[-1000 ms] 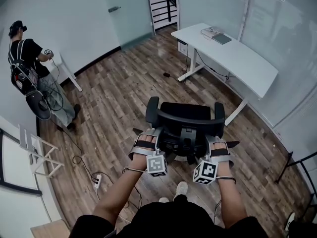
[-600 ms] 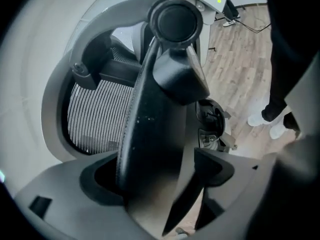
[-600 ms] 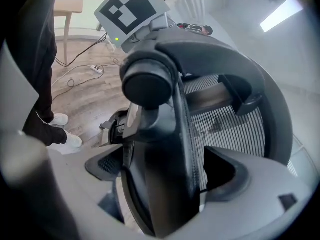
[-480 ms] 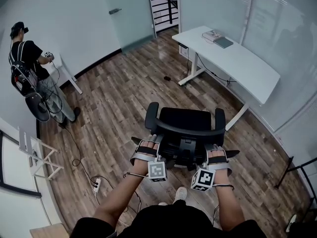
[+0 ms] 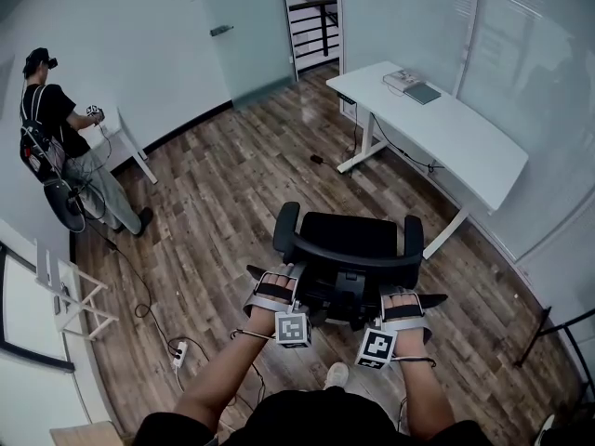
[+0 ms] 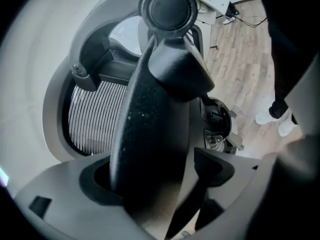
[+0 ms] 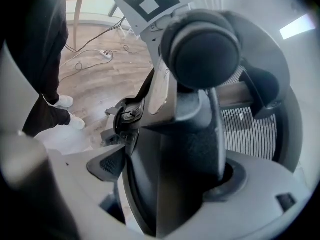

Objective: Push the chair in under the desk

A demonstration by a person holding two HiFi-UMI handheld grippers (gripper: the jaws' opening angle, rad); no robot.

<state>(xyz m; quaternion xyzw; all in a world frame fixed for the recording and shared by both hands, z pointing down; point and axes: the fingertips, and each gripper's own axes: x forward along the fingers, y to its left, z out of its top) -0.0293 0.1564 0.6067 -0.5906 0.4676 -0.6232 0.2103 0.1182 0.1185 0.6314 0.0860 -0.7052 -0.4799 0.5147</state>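
A black office chair [image 5: 349, 247] stands on the wood floor with its back towards me. The white desk [image 5: 437, 124] is beyond it at the right, apart from it. My left gripper [image 5: 275, 284] holds the left side of the backrest; in the left gripper view the dark back frame [image 6: 160, 124] fills the gap of the left gripper [image 6: 155, 174]. My right gripper [image 5: 402, 303] holds the right side. Its jaws are closing on the back frame [image 7: 190, 134], which sits between the pads of the right gripper [image 7: 172, 171].
Books [image 5: 409, 82] lie on the desk's far end. A person with a backpack [image 5: 56, 128] stands at the left by a small white table [image 5: 121, 137]. A power strip with cables [image 5: 177, 351] lies on the floor at the left. A black stand [image 5: 558, 319] is at the right.
The chair and both grippers sit a little lower in the head view and the desk has shifted with them. Both grippers stay on the backrest.
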